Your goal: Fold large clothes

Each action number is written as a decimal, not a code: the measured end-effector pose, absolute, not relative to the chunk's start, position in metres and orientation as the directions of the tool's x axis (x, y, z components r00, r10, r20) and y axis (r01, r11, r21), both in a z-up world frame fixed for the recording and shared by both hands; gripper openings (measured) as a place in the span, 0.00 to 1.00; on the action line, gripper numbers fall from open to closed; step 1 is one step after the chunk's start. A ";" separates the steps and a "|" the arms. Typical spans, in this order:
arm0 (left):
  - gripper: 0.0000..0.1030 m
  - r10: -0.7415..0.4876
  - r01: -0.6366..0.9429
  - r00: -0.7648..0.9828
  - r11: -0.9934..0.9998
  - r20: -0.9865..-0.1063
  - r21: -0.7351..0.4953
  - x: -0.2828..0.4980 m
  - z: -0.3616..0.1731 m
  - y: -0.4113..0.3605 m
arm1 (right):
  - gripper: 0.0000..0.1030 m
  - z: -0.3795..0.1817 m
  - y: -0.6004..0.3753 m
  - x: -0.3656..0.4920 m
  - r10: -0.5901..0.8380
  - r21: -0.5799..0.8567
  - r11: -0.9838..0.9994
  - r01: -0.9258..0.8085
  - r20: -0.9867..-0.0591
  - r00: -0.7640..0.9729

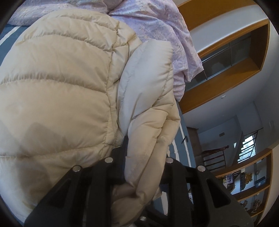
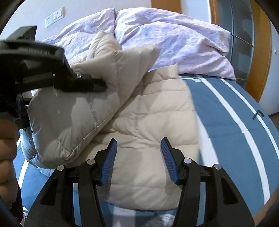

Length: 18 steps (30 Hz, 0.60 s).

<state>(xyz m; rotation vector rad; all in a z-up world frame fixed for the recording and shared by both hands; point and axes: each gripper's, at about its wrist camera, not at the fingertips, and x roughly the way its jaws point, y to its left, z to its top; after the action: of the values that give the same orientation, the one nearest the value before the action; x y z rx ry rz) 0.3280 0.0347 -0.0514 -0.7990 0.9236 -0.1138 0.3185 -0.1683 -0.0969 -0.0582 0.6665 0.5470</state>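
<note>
A beige quilted down jacket [image 2: 148, 122] lies on the bed, and it fills most of the left wrist view [image 1: 61, 87]. My left gripper [image 1: 146, 148] is shut on a folded flap of it, with bunched fabric covering most of the fingers. In the right wrist view the left gripper [image 2: 101, 86] holds that flap lifted over the jacket's left side, with a person's hand [image 2: 7, 148] behind it. Low over the jacket's near part, my right gripper [image 2: 138, 145] stands open, with nothing between its blue pads [image 2: 109, 160].
The bed has a blue cover with white stripes [image 2: 235, 122]. A crumpled lilac duvet [image 2: 174, 43] is heaped at the far end behind the jacket. Wooden wall shelves [image 1: 244, 183] and a stair rail stand beyond the bed's edge. Wall sockets [image 2: 55, 16] sit behind the duvet.
</note>
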 end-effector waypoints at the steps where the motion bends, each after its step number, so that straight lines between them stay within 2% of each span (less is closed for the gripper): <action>1: 0.22 -0.411 -0.237 0.617 0.716 -0.671 -0.657 0.330 -0.052 0.033 | 0.53 -0.097 -0.172 0.318 0.459 0.118 0.861 -0.495 -0.601 0.655; 10: 0.22 -0.380 -0.229 0.602 0.760 -0.702 -0.608 0.340 -0.053 0.017 | 0.53 -0.113 -0.188 0.330 0.426 0.117 0.878 -0.464 -0.631 0.648; 18: 0.23 -0.355 -0.196 0.587 0.810 -0.728 -0.553 0.351 -0.056 -0.008 | 0.55 -0.129 -0.190 0.347 0.435 0.189 0.879 -0.437 -0.692 0.576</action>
<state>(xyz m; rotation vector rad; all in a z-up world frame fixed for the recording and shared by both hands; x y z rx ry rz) 0.3515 -0.0083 -0.0561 -0.6452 0.9566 -0.1006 0.3468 -0.1899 -0.1293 -0.0025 0.8089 0.5104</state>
